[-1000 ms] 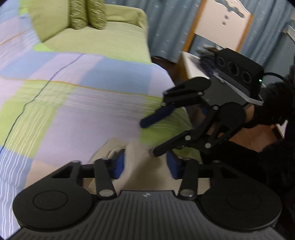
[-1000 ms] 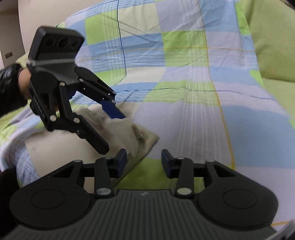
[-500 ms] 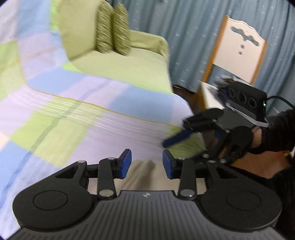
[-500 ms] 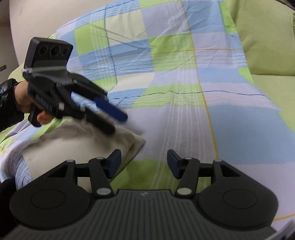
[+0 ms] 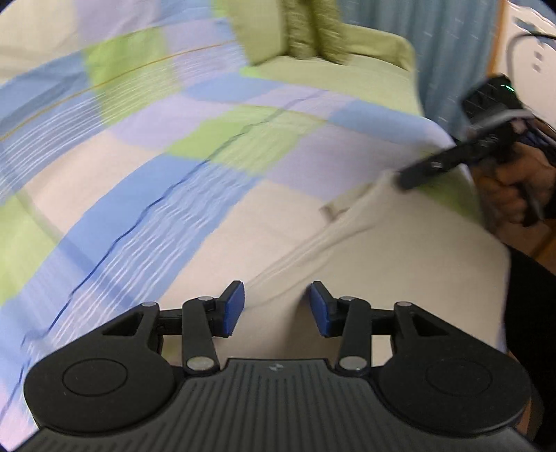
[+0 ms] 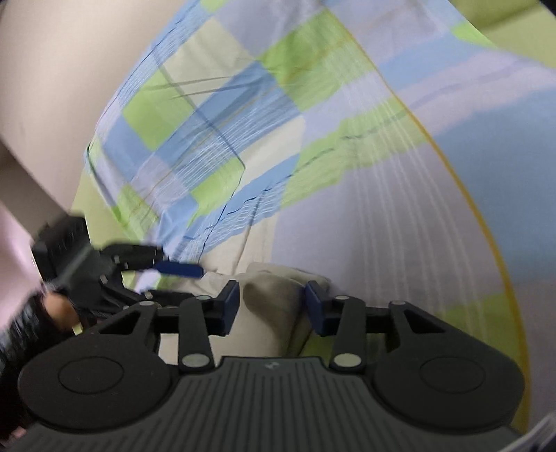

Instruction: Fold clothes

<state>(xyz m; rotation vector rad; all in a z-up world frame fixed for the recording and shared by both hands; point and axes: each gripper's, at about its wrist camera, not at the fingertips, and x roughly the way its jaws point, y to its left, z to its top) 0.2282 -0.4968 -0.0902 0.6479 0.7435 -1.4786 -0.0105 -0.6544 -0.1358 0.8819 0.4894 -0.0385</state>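
A beige garment lies on a checked bedsheet, with a ridge of cloth running toward the far right. My left gripper is open just above the garment's near part, nothing between its pads. In the right wrist view my right gripper is open with a folded beige bulge of the garment between its blue pads, not clamped. The right gripper also shows in the left wrist view at the garment's far end. The left gripper shows in the right wrist view, open at the left.
A green sofa cushion with two patterned pillows lies beyond the sheet. A blue curtain hangs at the back right. A beige wall fills the left of the right wrist view. Both views are motion-blurred.
Both grippers have swung quickly and now sit low over the beige garment. The right gripper has come down around a fold of it. The left gripper has moved left, away from the right one.
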